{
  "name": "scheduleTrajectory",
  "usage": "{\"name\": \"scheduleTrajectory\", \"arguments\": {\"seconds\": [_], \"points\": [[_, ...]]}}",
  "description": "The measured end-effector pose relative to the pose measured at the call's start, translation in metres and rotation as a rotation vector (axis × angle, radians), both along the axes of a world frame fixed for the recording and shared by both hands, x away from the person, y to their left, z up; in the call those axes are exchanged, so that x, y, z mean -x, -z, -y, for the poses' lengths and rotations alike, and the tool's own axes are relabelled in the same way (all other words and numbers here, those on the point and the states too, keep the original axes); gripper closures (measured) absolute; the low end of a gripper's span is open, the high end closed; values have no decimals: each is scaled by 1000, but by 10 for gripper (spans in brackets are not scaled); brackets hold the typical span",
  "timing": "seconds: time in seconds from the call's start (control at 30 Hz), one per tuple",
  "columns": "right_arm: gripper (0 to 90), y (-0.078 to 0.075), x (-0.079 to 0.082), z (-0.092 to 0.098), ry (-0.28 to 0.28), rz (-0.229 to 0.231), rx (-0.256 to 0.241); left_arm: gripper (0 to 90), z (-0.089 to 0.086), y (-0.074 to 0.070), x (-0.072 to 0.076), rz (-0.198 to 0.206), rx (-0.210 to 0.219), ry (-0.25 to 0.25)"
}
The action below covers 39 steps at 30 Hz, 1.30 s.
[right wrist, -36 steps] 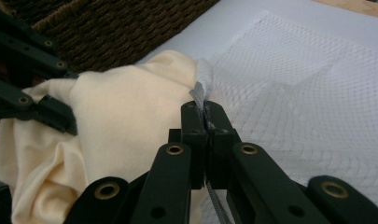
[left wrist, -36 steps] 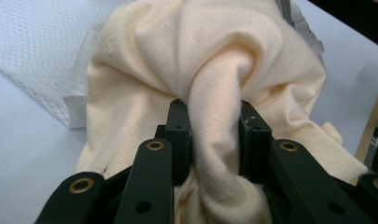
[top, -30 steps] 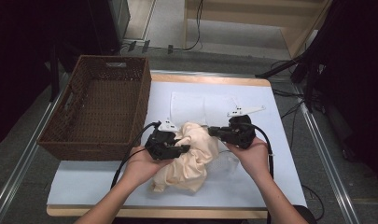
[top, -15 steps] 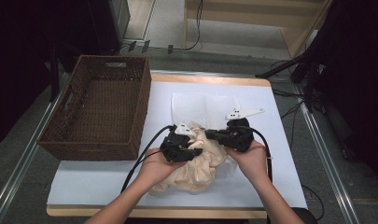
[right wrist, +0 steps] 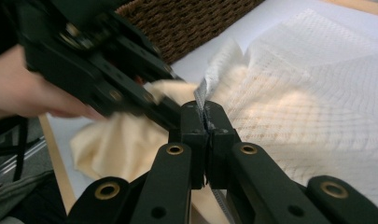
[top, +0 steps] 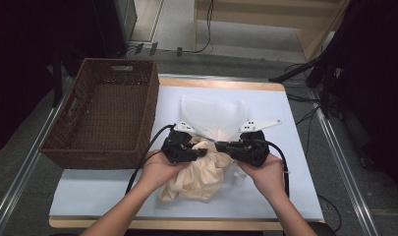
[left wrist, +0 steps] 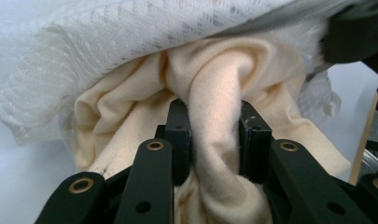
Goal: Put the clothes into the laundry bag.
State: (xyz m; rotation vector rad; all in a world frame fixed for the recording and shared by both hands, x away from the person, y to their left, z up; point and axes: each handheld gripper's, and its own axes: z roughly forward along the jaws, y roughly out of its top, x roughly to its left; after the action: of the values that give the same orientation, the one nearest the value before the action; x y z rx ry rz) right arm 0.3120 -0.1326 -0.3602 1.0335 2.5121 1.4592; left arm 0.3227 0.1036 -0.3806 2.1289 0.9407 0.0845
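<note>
While your left tool (left wrist: 213, 135) clamps a thick fold of the cream garment (top: 199, 172) at mid-surface, your right tool (right wrist: 206, 123) pinches the white mesh bag's (top: 213, 115) edge, beside the wicker basket (top: 105, 115).

We are observing a wooden-edged table (top: 221, 82) carrying a pale blue-white top sheet. A grey floor (top: 182, 29) is extending beyond it, with black cables (top: 206, 42) lying across it. A light wooden unit (top: 265, 14) is standing at the far side. Metal rails (top: 334, 142) are running along both sides of the table. Dark drapes (top: 378, 73) are closing off the surroundings, and light is falling evenly from above.
</note>
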Motion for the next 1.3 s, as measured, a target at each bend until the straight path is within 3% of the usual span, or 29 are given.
{"name": "scheduleTrajectory", "arguments": {"seconds": [0.1,0.3,0.53,0.7,0.73,0.83,1.0,1.1,1.3], "points": [[897,2,-2,-1,4,-6,-9,716,0,-2,0,16,-14,-8],[898,12,-9,-7,10,-28,29,716,15,18,-13,-17,-22,-30],[898,13,-8,-11,-8,-33,25,714,30,31,-23,-23,-24,-51],[899,11,-5,-11,-22,-35,11,711,32,36,-33,-15,-16,-67],[899,10,-4,-9,-31,-36,-8,709,32,37,-35,-19,-19,-62],[898,9,-3,-7,-19,-26,2,696,28,39,-38,-26,-8,-36],[897,16,-9,-2,9,-32,21,529,23,36,-35,-42,4,29],[896,18,-11,1,21,-36,26,390,20,32,-32,-24,19,60],[895,22,-15,5,37,-40,40,304,8,13,-22,0,50,76]]}}
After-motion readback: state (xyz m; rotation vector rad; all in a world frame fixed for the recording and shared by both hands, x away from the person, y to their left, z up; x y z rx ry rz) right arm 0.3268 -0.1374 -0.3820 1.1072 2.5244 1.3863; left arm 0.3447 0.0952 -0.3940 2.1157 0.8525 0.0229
